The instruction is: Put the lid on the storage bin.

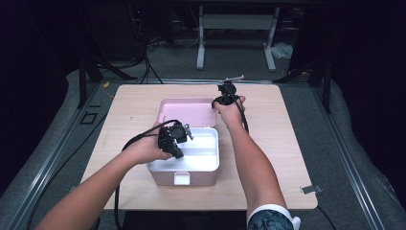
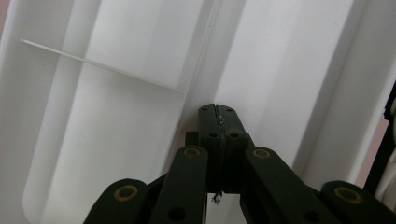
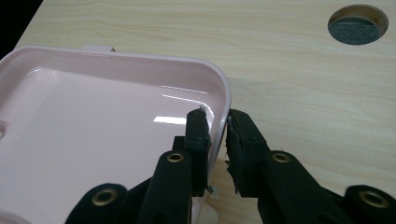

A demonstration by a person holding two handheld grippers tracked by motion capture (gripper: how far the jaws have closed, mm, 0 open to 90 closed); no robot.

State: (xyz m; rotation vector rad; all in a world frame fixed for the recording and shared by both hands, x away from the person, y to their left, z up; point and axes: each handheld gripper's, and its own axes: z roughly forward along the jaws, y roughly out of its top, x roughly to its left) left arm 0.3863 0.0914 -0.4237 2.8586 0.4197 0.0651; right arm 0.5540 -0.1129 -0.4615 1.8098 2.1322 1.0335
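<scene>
A pink box (image 1: pixel 165 178) stands open mid-table with a white divided tray (image 1: pixel 203 153) in it and its pink lid (image 1: pixel 186 112) tipped back. My left gripper (image 1: pixel 178 152) points down into the tray's left side. In the left gripper view it (image 2: pixel 217 112) is shut with nothing between its jaws, just above the tray's ribbed floor (image 2: pixel 116 116). My right gripper (image 1: pixel 218 102) is at the lid's far right corner. In the right gripper view it (image 3: pixel 217 121) straddles the lid's rim (image 3: pixel 226 100), one jaw inside the lid, one outside, with a narrow gap still showing.
The box has a white latch (image 1: pixel 182 178) on its front wall. The light wooden table (image 1: pixel 277 143) has a round cable hole (image 3: pixel 357 24) beyond the lid. A small metal clip (image 1: pixel 311 189) lies near the table's front right corner.
</scene>
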